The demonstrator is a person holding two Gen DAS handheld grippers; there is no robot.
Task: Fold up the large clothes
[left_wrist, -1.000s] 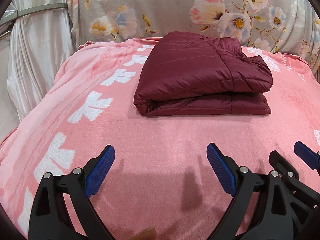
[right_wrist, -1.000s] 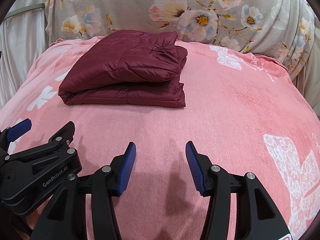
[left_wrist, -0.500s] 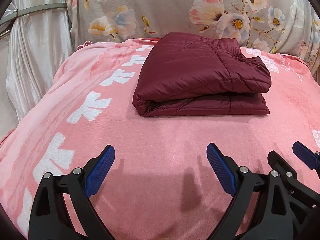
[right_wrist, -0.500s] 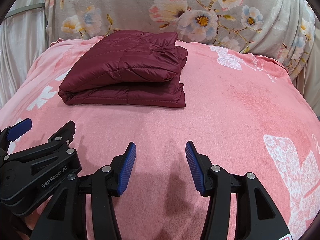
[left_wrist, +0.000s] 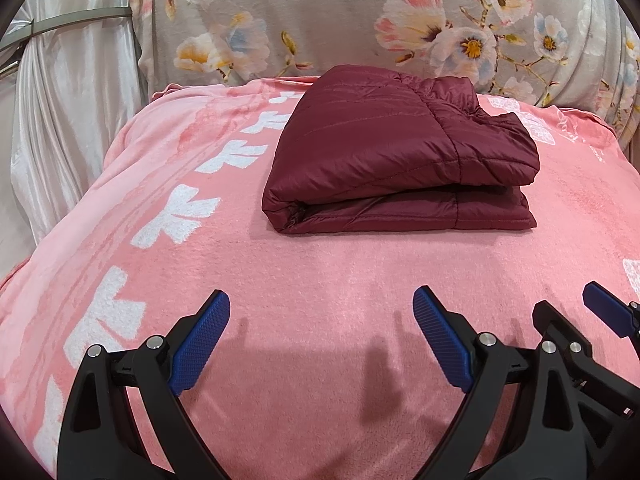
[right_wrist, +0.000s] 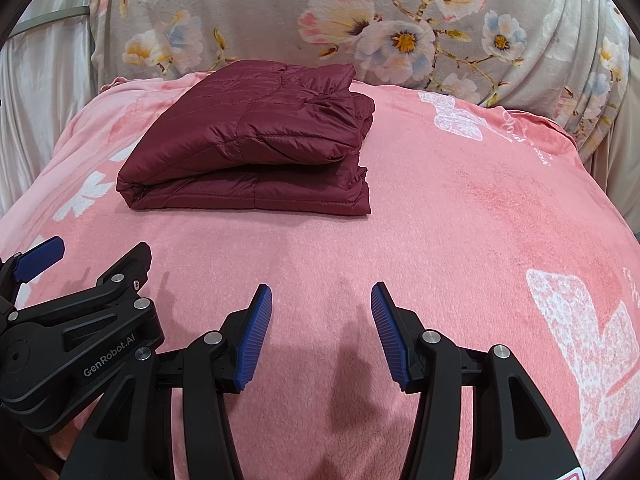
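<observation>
The folded maroon puffer jacket (left_wrist: 400, 168) is a thin quilted synthetic cloth with a soft sheen, stitched in narrow channels. It lies on a pink fleece blanket (left_wrist: 320, 280), matt and fuzzy, with a short nap and white printed patterns. Behind it, the grey floral cover (right_wrist: 280, 12) looks like plush velvety cloth with a faint lustre. The white curtain (left_wrist: 68, 100) at the side is glossy satin. The left gripper (left_wrist: 320, 340) and right gripper (right_wrist: 320, 332) are matt black plastic with bright metal pins; their blue pads (right_wrist: 256, 340) are finely ribbed.
</observation>
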